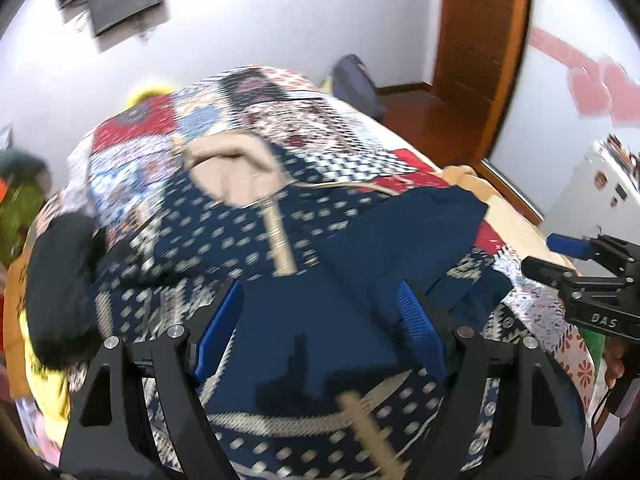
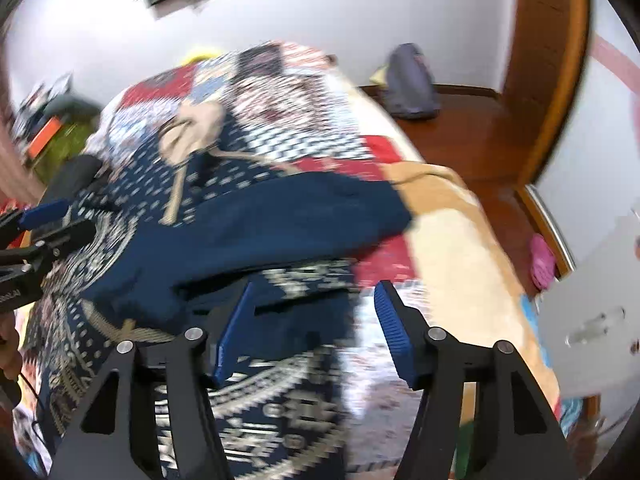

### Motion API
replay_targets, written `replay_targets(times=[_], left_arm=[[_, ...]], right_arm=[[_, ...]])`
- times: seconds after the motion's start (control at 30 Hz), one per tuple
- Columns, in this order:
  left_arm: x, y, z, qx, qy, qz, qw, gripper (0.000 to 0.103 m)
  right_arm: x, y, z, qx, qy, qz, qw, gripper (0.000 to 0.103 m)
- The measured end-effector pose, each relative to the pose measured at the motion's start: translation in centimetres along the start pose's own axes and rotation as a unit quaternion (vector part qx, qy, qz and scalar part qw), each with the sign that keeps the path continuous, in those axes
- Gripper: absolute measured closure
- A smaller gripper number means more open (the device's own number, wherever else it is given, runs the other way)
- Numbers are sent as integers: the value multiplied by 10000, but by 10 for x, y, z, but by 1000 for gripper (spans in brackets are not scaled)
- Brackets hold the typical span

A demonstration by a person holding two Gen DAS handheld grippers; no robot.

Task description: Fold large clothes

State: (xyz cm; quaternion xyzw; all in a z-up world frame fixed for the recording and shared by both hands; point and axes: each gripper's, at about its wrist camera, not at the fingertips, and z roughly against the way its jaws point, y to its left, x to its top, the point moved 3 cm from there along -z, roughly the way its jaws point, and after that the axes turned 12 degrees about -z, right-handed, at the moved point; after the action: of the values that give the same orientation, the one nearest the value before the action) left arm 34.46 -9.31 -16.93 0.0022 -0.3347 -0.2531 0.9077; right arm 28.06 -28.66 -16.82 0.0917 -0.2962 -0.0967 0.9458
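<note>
A navy hooded sweater [image 1: 224, 240] with a cream pattern lies spread on the bed, its beige-lined hood [image 1: 232, 180] at the far end. Beige drawstrings [image 1: 280, 240] run down its front. A plain navy fold of it [image 2: 280, 216] lies across the patterned body. My left gripper [image 1: 320, 316] hovers over this navy cloth, blue pads wide apart, gripping nothing. My right gripper [image 2: 314, 320] stands open above the sweater's right edge, nothing pinched. Each gripper shows in the other's view: the right gripper [image 1: 548, 256] at the right rim, the left gripper [image 2: 60, 220] at the left rim. Both views are blurred.
A patchwork quilt [image 1: 340, 136] covers the bed, with a tan blanket [image 2: 452, 240] along its right side. A black bundle [image 1: 60, 280] lies at the bed's left. A grey bag [image 2: 408, 80] sits on the wooden floor by the door [image 1: 480, 40]. A white cabinet [image 2: 592, 300] stands at the right.
</note>
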Motion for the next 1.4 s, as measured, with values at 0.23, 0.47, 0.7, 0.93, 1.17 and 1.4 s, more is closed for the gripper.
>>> replay_targets(times=[0.23,0.47,0.7,0.93,1.17,1.4], left_arm=[[40,-59,-52,-530,304,-804,9949,24],[54,-115,-117,-805,829,-1516,9817,24],[53,-129,-159,-1032,1115,-1468,9774,40],[53,-109,-157,-1464,1054,-1015,9783,95],[79,-61,-88,-1299,199,-389,9906,99],[75,17,0,-646,-687,13,9955,99]], right_arm=[[4,-56,-2,-387,1,-654,9971,45],[-4,-74,-19,-377,210,-1021,9938,45],[-8,-75,-26,-386,334,-932,9943,45],[-5,-66,-27,-331,312,-856,9953,45],[6,-49,-28,-218,232,-703,9970,45],[29,-7,-42,154,234,-421,9987,45]])
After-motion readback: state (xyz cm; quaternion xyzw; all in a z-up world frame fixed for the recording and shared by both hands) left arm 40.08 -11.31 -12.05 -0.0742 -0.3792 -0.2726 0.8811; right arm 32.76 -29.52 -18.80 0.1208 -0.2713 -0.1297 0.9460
